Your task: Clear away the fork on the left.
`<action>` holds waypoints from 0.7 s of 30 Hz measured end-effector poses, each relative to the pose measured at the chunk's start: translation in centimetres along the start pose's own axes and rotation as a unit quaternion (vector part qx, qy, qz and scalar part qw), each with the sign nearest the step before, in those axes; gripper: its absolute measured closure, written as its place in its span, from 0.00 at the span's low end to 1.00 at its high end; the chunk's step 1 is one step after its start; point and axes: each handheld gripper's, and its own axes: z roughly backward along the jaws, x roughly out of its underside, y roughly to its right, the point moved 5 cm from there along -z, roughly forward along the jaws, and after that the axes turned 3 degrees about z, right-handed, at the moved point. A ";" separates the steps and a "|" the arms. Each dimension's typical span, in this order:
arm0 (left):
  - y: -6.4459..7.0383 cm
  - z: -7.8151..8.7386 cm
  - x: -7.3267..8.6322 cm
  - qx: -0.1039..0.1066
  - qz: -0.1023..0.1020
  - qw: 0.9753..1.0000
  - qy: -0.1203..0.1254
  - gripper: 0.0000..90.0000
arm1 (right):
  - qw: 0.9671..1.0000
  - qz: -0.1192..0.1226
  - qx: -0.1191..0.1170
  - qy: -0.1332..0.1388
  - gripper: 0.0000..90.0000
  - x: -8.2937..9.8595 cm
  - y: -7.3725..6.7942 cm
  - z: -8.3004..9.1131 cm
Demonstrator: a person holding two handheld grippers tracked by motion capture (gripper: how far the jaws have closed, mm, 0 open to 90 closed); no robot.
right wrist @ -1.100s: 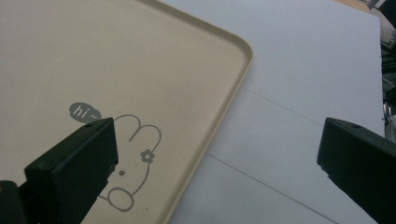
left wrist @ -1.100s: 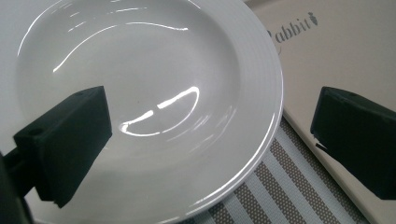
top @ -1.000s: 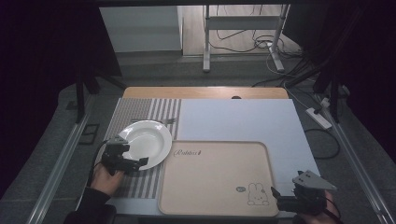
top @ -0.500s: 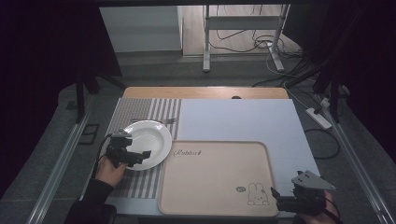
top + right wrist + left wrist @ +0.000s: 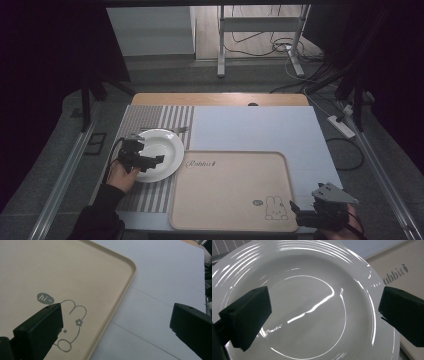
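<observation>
The white plate point(image 5: 159, 154) sits on the striped placemat point(image 5: 150, 200) at the left of the table, its right rim just beside the left edge of the beige tray point(image 5: 235, 200). A fork point(image 5: 170, 130) lies on the mat at the plate's far rim.

My left gripper point(image 5: 150, 161) is over the plate's near-left part, and in the left gripper view its two black jaws stand wide apart with the plate's glossy well point(image 5: 312, 315) between them, holding nothing. So the plate lies straight ahead and below this gripper; being round, it has no long axis to line up with, and any stretch of rim would do. The near-left rim is the closest part to my left hand point(image 5: 122, 175).

My right gripper point(image 5: 300, 217) hovers at the near right corner of the table, well apart from the plate, jaws spread over the tray's rabbit drawing point(image 5: 72, 325) and the pale table mat point(image 5: 162, 277). I judge the left hand is the one to take the plate, with the tray lying to its right.
</observation>
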 end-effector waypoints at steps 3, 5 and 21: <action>-0.1 -0.2 -0.2 0.001 -0.001 1.000 -0.006 0.00 | 1.000 0.000 0.000 0.000 0.00 0.0 0.0 0.0; -0.3 -0.4 -0.4 -0.003 -0.005 1.000 -0.011 0.00 | 1.000 0.000 0.000 0.000 0.00 0.0 0.0 0.0; -2.2 -1.6 -2.2 -0.015 0.004 1.000 -0.018 0.00 | 1.000 0.002 -0.001 -0.003 0.00 0.0 0.0 -0.1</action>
